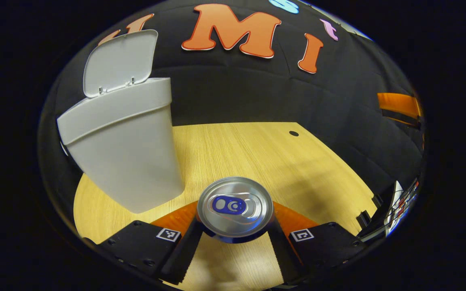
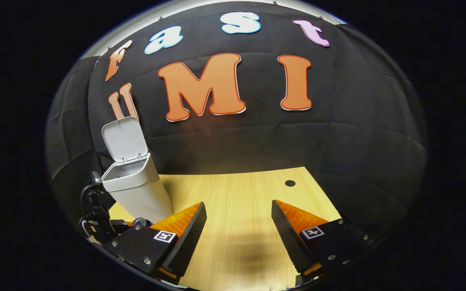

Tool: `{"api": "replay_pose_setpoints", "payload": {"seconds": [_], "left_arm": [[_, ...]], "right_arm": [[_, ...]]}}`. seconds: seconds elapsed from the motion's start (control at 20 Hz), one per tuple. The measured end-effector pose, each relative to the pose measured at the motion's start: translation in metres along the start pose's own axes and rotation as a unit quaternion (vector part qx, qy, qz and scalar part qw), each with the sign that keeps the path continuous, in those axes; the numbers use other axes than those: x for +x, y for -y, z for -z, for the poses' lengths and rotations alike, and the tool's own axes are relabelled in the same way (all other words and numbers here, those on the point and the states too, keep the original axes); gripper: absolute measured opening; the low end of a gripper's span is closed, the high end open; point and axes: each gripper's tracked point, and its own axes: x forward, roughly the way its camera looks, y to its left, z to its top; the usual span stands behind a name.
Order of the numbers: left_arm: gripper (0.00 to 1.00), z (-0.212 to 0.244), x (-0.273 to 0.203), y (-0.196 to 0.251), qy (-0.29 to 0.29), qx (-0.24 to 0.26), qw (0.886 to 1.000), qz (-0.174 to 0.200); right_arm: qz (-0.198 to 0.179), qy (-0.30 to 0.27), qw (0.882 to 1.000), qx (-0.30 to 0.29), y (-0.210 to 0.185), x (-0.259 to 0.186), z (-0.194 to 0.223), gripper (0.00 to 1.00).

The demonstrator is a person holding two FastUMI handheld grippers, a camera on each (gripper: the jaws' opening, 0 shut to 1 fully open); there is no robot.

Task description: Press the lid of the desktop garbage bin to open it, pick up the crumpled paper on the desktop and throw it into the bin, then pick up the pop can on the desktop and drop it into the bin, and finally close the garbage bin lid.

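A silver pop can (image 1: 235,206) with a blue tab stands upright between my left gripper's (image 1: 235,228) fingers, which press on its two sides. Left of it and close by stands the white garbage bin (image 1: 128,141), its lid (image 1: 117,62) raised open. In the right gripper view the bin (image 2: 136,190) is at the far left with the lid (image 2: 123,139) up. Beside its base are the left gripper (image 2: 95,220) and a bit of the can (image 2: 140,221). My right gripper (image 2: 237,226) hangs open above the bare wooden table (image 2: 237,194), nothing between its fingers.
The wooden table (image 1: 249,149) runs back to the black cloth wall. A small dark round hole (image 1: 293,133) lies near its far right corner, also in the right gripper view (image 2: 290,183). Part of the other gripper (image 1: 390,210) sits at the right edge of the left gripper view.
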Motion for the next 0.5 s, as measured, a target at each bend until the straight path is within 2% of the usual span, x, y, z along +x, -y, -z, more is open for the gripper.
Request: {"api": "replay_pose_setpoints", "payload": {"seconds": [0.2, 0.5], "left_arm": [[0.83, -0.039, -0.031, 0.003, 0.017, 0.000, 1.000, 0.013], [0.83, -0.086, -0.073, -0.005, 0.039, 0.002, 0.999, 0.013]], "right_arm": [[-0.013, 0.004, 1.000, 0.004, -0.012, 0.005, -0.004, 0.97], [-0.028, 0.012, 1.000, 0.002, -0.031, 0.014, -0.016, 0.97]]}}
